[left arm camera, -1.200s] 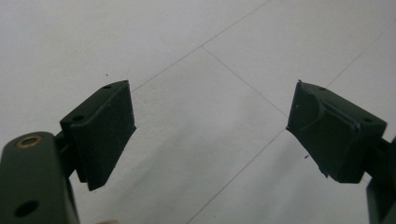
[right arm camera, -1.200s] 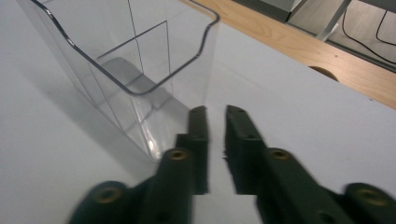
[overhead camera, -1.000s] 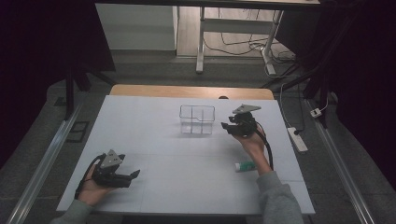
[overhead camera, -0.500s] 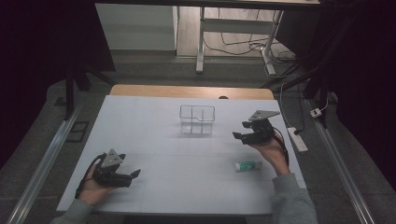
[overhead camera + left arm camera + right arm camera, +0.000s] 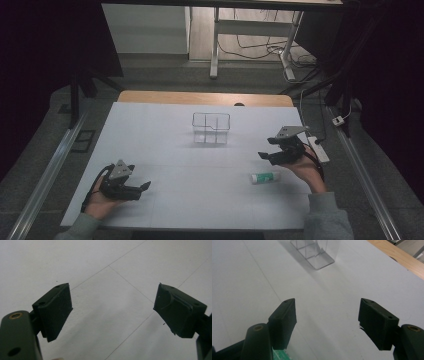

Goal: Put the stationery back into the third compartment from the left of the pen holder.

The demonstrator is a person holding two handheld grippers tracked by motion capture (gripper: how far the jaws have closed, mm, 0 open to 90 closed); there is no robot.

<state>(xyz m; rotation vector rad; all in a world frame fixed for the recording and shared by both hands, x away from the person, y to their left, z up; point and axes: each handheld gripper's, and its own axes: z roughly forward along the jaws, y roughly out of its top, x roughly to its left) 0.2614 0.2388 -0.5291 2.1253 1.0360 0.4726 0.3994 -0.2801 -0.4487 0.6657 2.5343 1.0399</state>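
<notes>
The right gripper (image 5: 264, 154) hovers at about 3 o'clock on the white table (image 5: 165, 125); its jaws have just been opening and stand wide apart with nothing between them. The tube (image 5: 265, 177) lies flat just below it, toward 5 o'clock, apart from it. The clear bin (image 5: 211, 128) sits near 12 o'clock. The left gripper (image 5: 145, 186) rests at 7 o'clock, jaws spread and empty.

The tube (image 5: 265, 177) is small, white, with a green cap end and green print. It lies flat on its side on the white table, crosswise, near the right front.

The box (image 5: 211, 128) is clear plastic, open-topped, divided into compartments. It stands upright at table centre, well apart from the tube.
</notes>
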